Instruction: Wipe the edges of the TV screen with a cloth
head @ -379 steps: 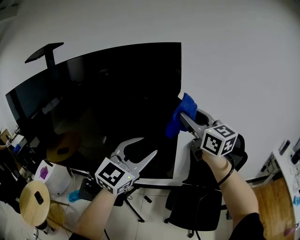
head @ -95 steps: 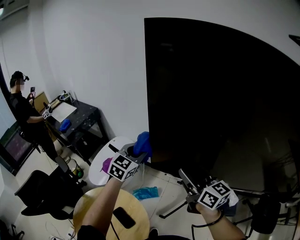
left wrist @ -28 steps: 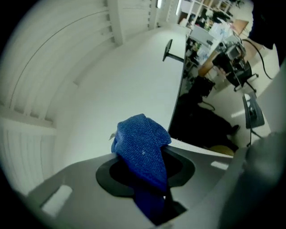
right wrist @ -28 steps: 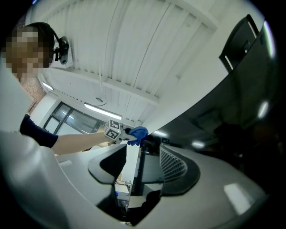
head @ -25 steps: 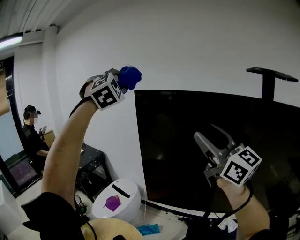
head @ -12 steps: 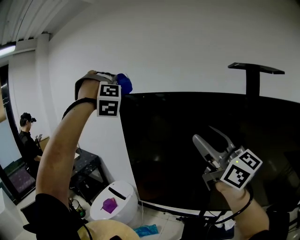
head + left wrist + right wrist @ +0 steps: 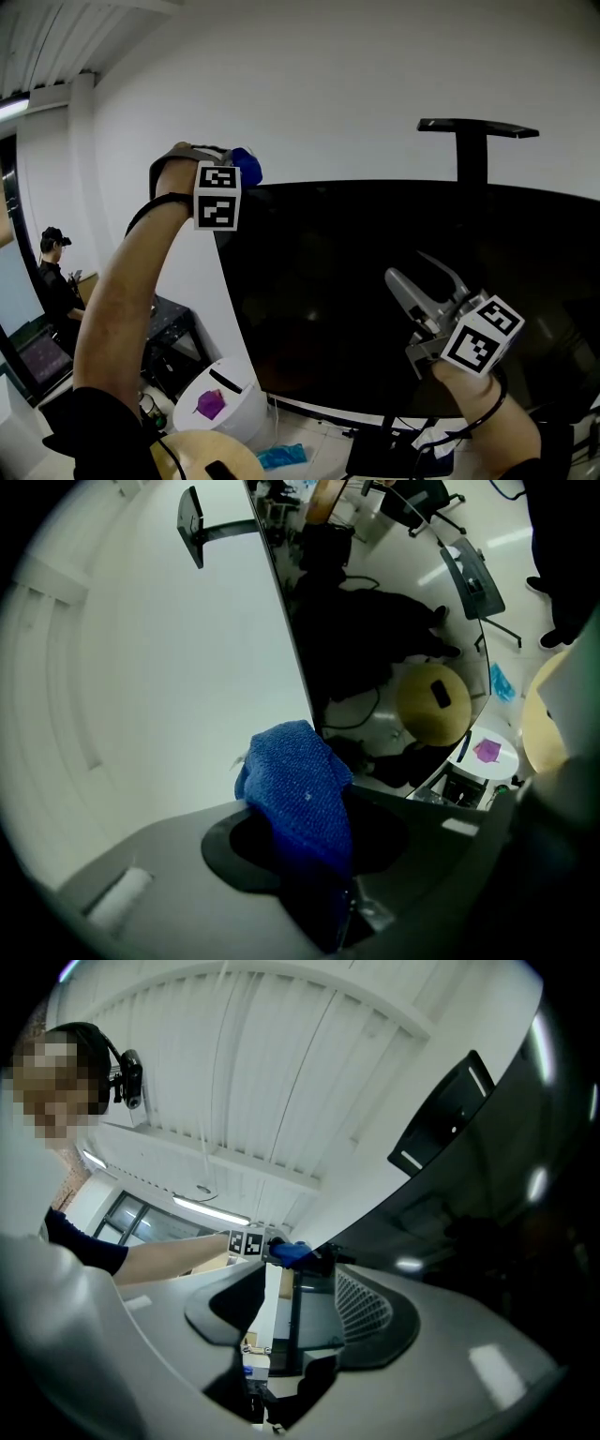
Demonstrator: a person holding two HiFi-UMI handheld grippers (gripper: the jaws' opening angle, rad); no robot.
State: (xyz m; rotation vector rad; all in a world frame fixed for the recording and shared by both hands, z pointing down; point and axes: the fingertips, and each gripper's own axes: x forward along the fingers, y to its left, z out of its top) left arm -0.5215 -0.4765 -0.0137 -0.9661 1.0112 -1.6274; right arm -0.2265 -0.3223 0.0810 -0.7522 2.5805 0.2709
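Left gripper (image 7: 236, 172): raised on an outstretched arm; its jaws are pressed together on the blue cloth (image 7: 298, 794), which is bunched between them and bulges past the tips.
Right gripper (image 7: 418, 274): held in front of the screen toward 5 o'clock of the head view; its jaws are spread and nothing is pinched between them.
Blue cloth: carried at the 10 o'clock corner of the TV screen (image 7: 356, 291), where the top and left edges meet.
TV screen: a wide, dark panel, seen standing against a white wall.
Black bracket (image 7: 476, 127): seen above the screen's top edge, at 1 o'clock.
White bin (image 7: 230, 417): set on the floor at 7 o'clock of the screen; a purple object (image 7: 208, 404) is seen on its lid.
Person (image 7: 54, 281): placed at 9 o'clock of the head view, well apart from the screen.
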